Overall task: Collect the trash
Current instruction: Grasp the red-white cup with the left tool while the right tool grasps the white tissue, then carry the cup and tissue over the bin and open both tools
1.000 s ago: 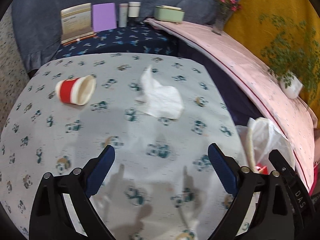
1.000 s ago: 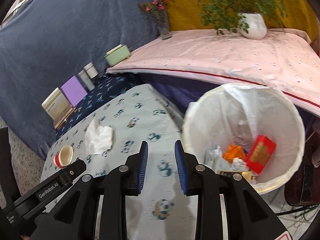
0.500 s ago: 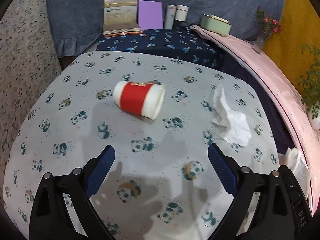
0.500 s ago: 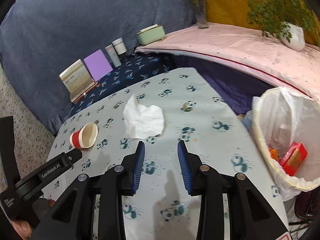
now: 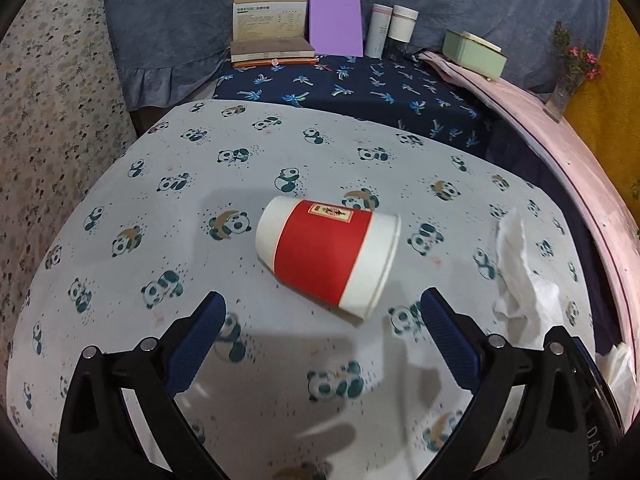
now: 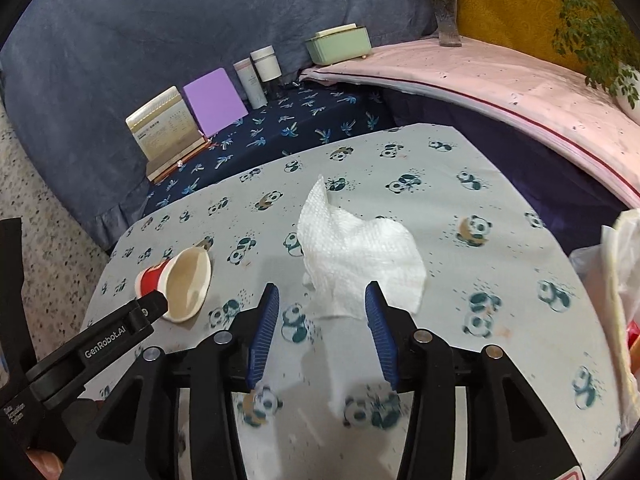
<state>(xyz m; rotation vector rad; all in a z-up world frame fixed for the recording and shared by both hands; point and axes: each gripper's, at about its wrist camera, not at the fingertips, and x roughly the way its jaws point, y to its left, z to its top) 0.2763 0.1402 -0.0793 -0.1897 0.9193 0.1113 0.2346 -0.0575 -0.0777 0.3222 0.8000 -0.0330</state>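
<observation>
- the desk (image 5: 168, 216) wears a pale grey cloth printed all over with little pandas, a bit creased and soft looking
- behind it a lower ledge in navy cloth with palm trees (image 5: 360, 88), and a slate blue drape with a ruffled hem (image 5: 160, 40) hangs at the back
- on that ledge: an open cream booklet standing on a book (image 5: 270, 20), a flat purple board (image 5: 335, 23), two pale cylinder bottles (image 5: 394, 28), a mint green box (image 5: 474, 55)
- to the right a pink sheet with a dark red stripe (image 6: 500, 80) runs along, with a glass vase of pink flowers (image 6: 447, 20) on it and a mustard wall behind
- speckled floor shows off the left edge
- paper cup (image 5: 326, 256), white with a red band and small label, lies on its side on the desk, mouth to the right, just ahead of the left gripper (image 5: 322, 330)
- that one's blue ribbed jaws are spread wide, nothing between them
- crumpled white paper towel (image 6: 356, 252), dimpled texture, one corner poking up, lies right of the cup
- right gripper (image 6: 320, 320) has jaws partly spread, they've just been opening, towel's near edge sits right at the tips, not pinched
- white plastic bag liner (image 6: 616, 280) peeks in at the far right
</observation>
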